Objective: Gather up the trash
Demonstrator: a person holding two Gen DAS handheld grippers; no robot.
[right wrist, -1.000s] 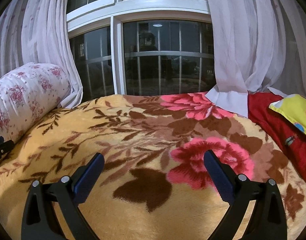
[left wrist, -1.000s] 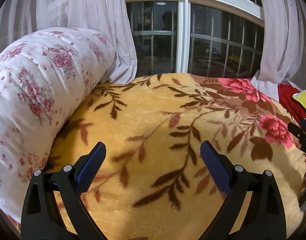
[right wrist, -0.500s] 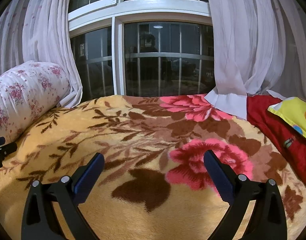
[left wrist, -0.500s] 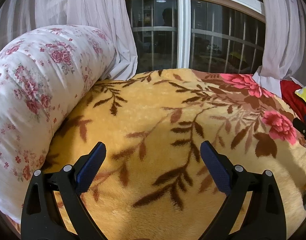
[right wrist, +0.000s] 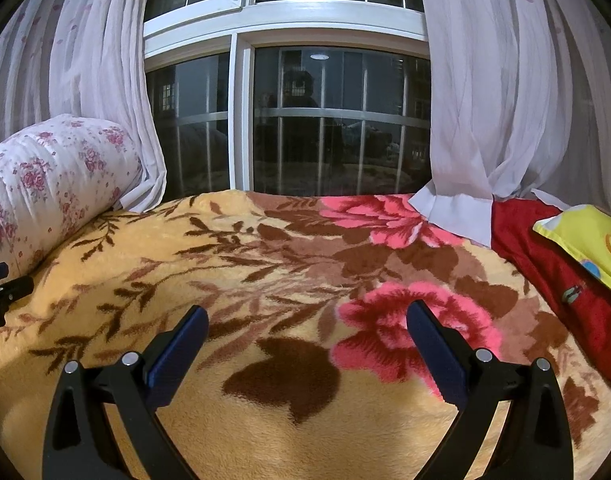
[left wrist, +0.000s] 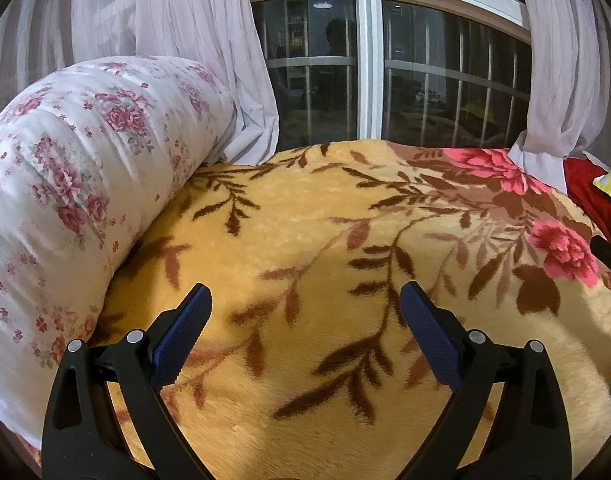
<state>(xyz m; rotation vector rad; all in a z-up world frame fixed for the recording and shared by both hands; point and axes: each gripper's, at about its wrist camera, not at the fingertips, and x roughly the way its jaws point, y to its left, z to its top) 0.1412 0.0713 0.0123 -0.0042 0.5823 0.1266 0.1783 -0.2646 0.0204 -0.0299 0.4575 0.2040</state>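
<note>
Your left gripper and right gripper both hang above the blanket, jaws spread wide, holding nothing. No trash shows in either view.

Counts: 2 hand-held grippers, left and right. 1 floral blanket. 1 rolled floral quilt. 2 sheer curtains, left and right. 1 red cloth. 1 yellow pillow. 1 window. Trash items: 0 visible.
</note>
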